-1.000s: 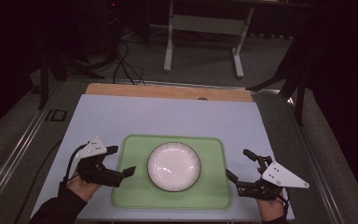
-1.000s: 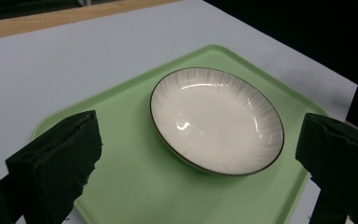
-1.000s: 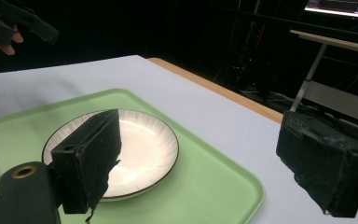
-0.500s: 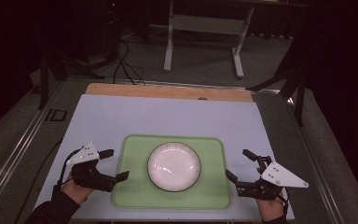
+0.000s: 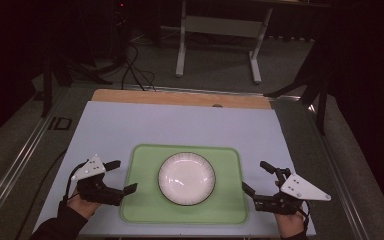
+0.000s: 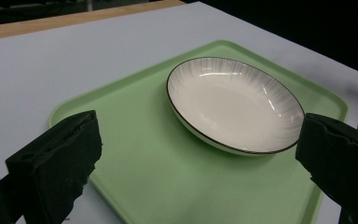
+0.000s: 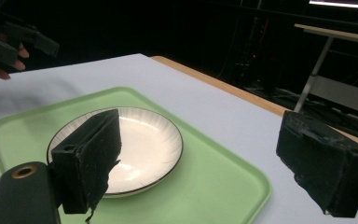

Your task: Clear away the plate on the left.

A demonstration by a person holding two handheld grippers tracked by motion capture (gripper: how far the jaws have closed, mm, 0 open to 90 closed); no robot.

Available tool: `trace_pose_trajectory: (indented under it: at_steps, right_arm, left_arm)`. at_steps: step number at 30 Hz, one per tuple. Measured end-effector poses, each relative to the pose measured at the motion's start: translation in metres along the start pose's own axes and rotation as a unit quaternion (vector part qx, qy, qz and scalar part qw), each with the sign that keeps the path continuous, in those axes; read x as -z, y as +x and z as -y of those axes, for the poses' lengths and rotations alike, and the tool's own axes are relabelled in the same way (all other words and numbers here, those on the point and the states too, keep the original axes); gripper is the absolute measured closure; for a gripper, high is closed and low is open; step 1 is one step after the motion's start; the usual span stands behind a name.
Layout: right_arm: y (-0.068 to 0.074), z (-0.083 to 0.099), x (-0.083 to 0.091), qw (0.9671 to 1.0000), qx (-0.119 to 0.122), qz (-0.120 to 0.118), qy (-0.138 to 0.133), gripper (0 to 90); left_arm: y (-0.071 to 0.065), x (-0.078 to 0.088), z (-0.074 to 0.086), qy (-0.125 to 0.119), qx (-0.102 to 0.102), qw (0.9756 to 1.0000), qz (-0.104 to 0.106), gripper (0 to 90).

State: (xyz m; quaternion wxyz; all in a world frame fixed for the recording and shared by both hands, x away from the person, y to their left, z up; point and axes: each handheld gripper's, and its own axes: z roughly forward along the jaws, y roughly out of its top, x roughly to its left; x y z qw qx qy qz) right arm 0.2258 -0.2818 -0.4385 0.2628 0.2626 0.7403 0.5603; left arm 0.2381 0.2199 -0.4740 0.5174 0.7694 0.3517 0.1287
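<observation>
Green tray (image 6: 158,182) cut by bottom edge, right claw (image 7: 196,158) — lower part cropped, forearms mostly out of frame.

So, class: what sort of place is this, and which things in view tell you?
Probably a lab or studio: a white-topped work table in a dark room, loose cables on the floor, and a bare metal stand behind.

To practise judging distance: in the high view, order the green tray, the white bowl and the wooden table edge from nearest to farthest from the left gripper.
1. Green plastic tray, just right of the left gripper.
2. White ribbed bowl, at the tray's centre.
3. Wooden table edge, along the far side.
</observation>
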Motion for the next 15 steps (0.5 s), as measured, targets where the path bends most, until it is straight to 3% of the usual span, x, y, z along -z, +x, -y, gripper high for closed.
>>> trace_pose_trajectory:
  at_steps: [3, 15]
  right_arm:
    - [0.0001, 0.0017, -0.0014, 1.0, -0.004, -0.003, 0.003, 13.4]
    - [0.0001, 0.0044, -0.0053, 0.9999, -0.006, -0.006, 0.013, 13.4]
  left_arm:
    - [-0.0001, -0.0018, 0.0022, 0.001, 0.002, 1.0, 0.007, 0.5]
    - [-0.0046, -0.0038, 0.003, -0.005, -0.006, 1.0, 0.005, 0.5]
